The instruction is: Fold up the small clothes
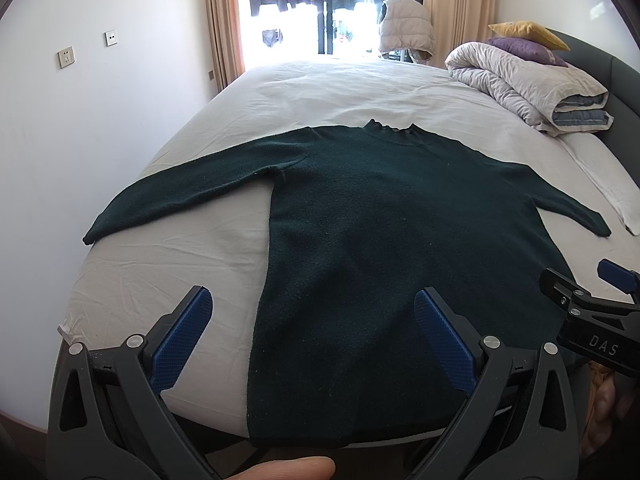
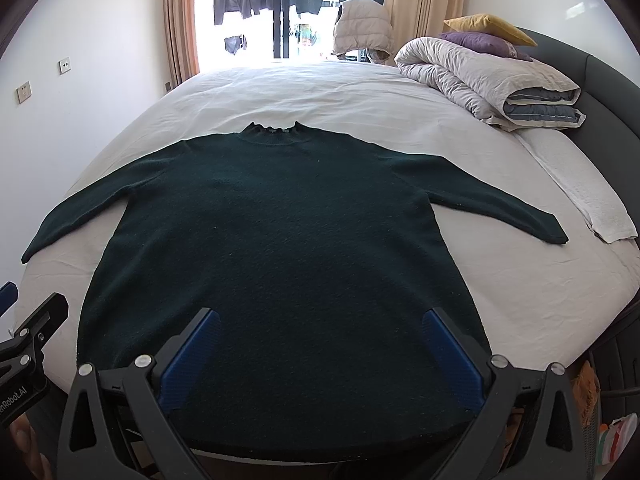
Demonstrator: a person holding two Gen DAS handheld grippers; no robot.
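A dark green sweater (image 1: 372, 240) lies flat on the white bed sheet (image 1: 192, 264), collar away from me, both sleeves spread out to the sides. Its hem hangs at the near bed edge. It also shows in the right wrist view (image 2: 280, 248). My left gripper (image 1: 314, 300) is open and empty above the sweater's lower left side. My right gripper (image 2: 320, 320) is open and empty above the lower middle of the sweater. The right gripper also shows in the left wrist view (image 1: 584, 296), at the right edge. The left gripper also shows in the right wrist view (image 2: 28, 328), at the left edge.
A folded duvet (image 2: 488, 80) with purple and yellow pillows (image 2: 488, 32) lies at the far right by the grey headboard (image 2: 608, 92). A folded white towel (image 2: 588, 196) lies along the right. A wall stands left of the bed; a window is behind it.
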